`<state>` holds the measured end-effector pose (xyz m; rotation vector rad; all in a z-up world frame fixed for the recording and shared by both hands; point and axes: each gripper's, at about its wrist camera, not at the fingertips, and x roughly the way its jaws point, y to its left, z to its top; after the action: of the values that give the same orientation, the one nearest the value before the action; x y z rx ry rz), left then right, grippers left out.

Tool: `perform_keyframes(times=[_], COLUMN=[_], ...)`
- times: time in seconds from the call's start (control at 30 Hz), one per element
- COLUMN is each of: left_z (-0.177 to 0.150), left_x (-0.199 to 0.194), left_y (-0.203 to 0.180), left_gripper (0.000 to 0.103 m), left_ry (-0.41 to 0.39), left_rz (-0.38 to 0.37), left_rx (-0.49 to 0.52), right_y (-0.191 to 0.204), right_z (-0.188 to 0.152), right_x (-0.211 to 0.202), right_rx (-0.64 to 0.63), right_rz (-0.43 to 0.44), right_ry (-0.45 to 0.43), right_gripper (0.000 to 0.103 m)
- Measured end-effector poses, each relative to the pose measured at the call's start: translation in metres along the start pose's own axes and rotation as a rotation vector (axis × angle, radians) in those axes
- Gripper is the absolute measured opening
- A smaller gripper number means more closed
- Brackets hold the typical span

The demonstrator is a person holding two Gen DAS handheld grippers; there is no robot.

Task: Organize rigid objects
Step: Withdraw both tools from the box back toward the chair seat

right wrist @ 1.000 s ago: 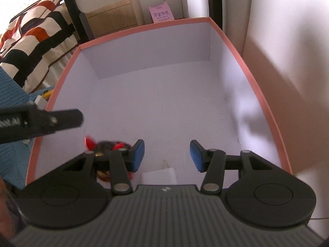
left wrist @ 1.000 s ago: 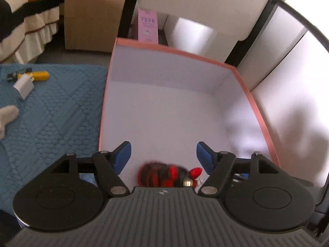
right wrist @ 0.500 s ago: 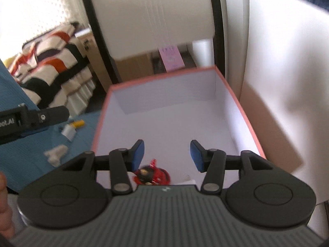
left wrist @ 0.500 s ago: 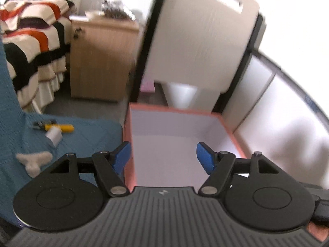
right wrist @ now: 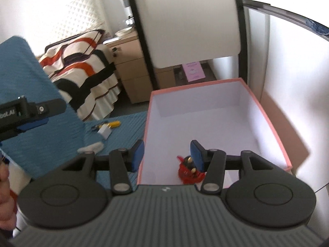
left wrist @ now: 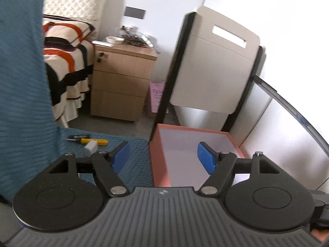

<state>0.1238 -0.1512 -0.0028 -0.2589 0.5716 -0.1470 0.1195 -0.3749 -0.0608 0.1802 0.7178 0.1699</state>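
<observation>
A pink-rimmed white box (right wrist: 265, 123) stands on the blue quilted mat (right wrist: 123, 127); it also shows in the left wrist view (left wrist: 159, 162). A red and black toy (right wrist: 188, 171) lies in the box's near left corner. On the mat to the left lie a white adapter (right wrist: 104, 132), a yellow-handled tool (right wrist: 114, 124) and a pale soft piece (right wrist: 91, 147). The adapter (left wrist: 90, 146) and tool (left wrist: 93, 141) also show in the left wrist view. My right gripper (right wrist: 167, 155) is open and empty, raised over the box's left wall. My left gripper (left wrist: 163, 157) is open and empty, raised over the same wall.
A chair with a white back (left wrist: 213, 70) stands behind the box. A wooden drawer unit (left wrist: 121, 82) and a bed with a striped cover (left wrist: 65, 61) are at the back left. A pink carton (right wrist: 194, 71) sits on the floor. A white wall (right wrist: 298, 82) is on the right.
Both grippers have lifted up and back out of the box and tilted upward, shifting left toward the mat. The red toy stays in the box. Both stay open.
</observation>
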Motion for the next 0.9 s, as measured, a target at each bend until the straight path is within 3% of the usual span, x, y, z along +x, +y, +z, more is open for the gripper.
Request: perform_keyframes(times=[0.23, 0.43, 0.57, 0.9], left_z=[-0.019, -0.034, -0.043, -0.065], left_x=[-0.036, -0.068, -0.091, -0.112], left_y=[0.031, 0.056, 0.070, 0.098], left_gripper=[0.079, 0.080, 0.080, 0.080], left_ry=[-0.012, -0.018, -0.032, 0.004], left_rz=[0.027, 0.009, 0.046, 0.083], left_rx=[-0.040, -0.073, -0.053, -0.061], right_y=[0.037, 0.068, 0.080, 0.111], right_z=[-0.019, -0.039, -0.052, -0.071], right_x=[-0.022, -0.025, -0.027, -0.036], right_rx=[-0.092, -0.138, -0.161, -0.187], right_rz=[0.017, 0.060, 0.071, 0.071], right_ry=[-0.016, 0.018, 0.043, 0.069], right_gripper=[0.053, 0.053, 0.053, 0.053])
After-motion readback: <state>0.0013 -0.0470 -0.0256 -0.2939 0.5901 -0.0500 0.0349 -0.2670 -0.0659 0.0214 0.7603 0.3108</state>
